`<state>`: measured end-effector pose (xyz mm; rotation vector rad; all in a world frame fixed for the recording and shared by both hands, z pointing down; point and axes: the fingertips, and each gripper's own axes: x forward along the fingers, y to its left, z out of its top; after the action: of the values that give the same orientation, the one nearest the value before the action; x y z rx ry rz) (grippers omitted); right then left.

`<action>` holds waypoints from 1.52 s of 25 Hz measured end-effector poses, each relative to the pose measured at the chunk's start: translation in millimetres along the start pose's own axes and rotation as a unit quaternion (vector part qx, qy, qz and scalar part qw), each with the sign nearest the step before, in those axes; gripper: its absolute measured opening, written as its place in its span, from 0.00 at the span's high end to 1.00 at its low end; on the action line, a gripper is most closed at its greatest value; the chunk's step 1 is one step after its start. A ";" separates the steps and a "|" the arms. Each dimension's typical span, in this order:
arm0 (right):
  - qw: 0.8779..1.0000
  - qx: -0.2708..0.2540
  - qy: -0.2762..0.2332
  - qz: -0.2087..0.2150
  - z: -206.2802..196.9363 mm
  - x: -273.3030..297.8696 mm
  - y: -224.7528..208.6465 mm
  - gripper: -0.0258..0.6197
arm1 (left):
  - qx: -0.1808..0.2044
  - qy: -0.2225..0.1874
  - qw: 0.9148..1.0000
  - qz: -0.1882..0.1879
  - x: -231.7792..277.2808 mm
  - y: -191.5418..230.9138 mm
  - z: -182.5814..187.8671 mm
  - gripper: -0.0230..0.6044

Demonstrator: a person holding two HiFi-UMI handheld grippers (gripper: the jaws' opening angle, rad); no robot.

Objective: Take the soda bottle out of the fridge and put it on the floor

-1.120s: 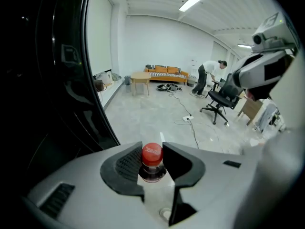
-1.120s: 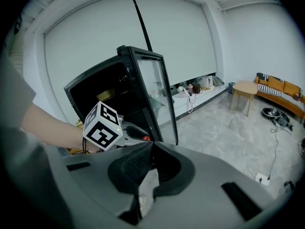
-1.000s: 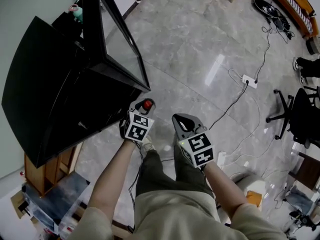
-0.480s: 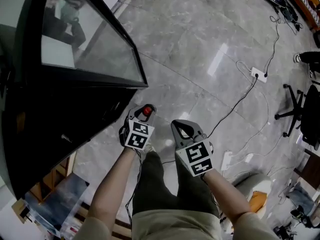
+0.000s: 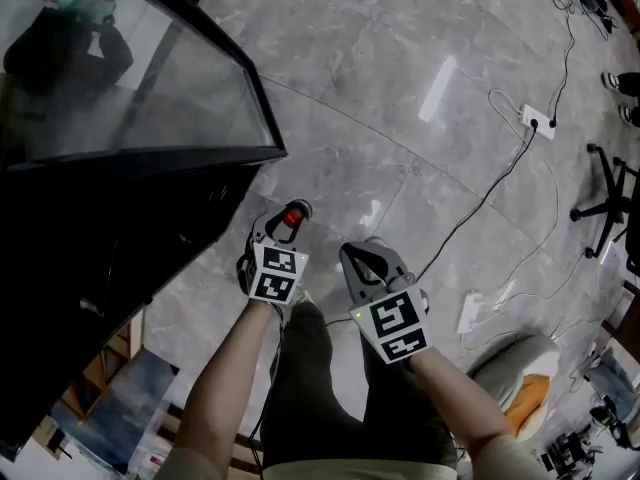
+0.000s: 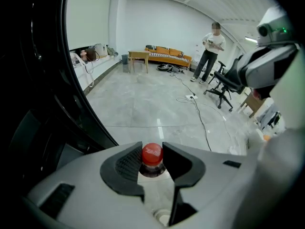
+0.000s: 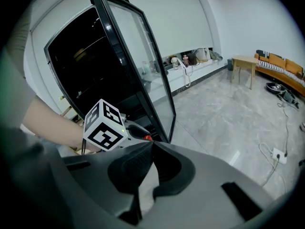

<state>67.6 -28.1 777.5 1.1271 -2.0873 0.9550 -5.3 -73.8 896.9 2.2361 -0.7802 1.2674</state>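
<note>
The soda bottle (image 6: 152, 157) shows its red cap (image 5: 293, 215) between the jaws of my left gripper (image 6: 152, 162), which is shut on the bottle's neck. In the head view the left gripper (image 5: 281, 230) hangs over the grey floor just in front of the black fridge (image 5: 90, 258). Its glass door (image 5: 150, 88) stands open to the upper left. My right gripper (image 5: 362, 260) is beside the left one, to its right, with its jaws closed and nothing between them. The right gripper view shows the left gripper's marker cube (image 7: 106, 125) and the red cap (image 7: 148, 138).
A white power strip (image 5: 536, 120) and its black cable (image 5: 480, 196) lie on the floor to the right. An office chair (image 5: 612, 193) stands at the right edge. A wooden stand (image 5: 120, 343) sits under the fridge. A person (image 6: 208, 51) stands far off by a desk chair (image 6: 225, 82).
The head view has swung, so the fridge door now fills more of the upper left. Both grippers stay side by side over the floor, the left still holding the bottle.
</note>
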 end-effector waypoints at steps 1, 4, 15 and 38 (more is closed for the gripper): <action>1.000 0.003 0.004 0.001 -9.8 7.3 -2.6 0.97 | -0.003 0.003 1.000 -0.001 10.8 -0.2 -7.4 0.76; 1.000 0.011 0.015 0.002 -36.5 27.3 -12.0 0.97 | -0.010 0.013 1.000 -0.005 42.8 -2.3 -29.2 0.76; 0.999 -0.015 0.030 0.015 -101.4 90.9 -50.0 0.97 | 0.003 0.036 0.999 0.010 145.3 -14.7 -96.3 0.76; 0.996 0.070 0.053 0.003 -192.0 165.1 -86.8 0.96 | 0.067 0.078 0.995 -0.010 252.6 -27.5 -169.8 0.76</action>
<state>92.3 17.3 1040.2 1.1132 -1.9649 1.1537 13.5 -10.7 1195.3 2.2075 -0.6306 1.5046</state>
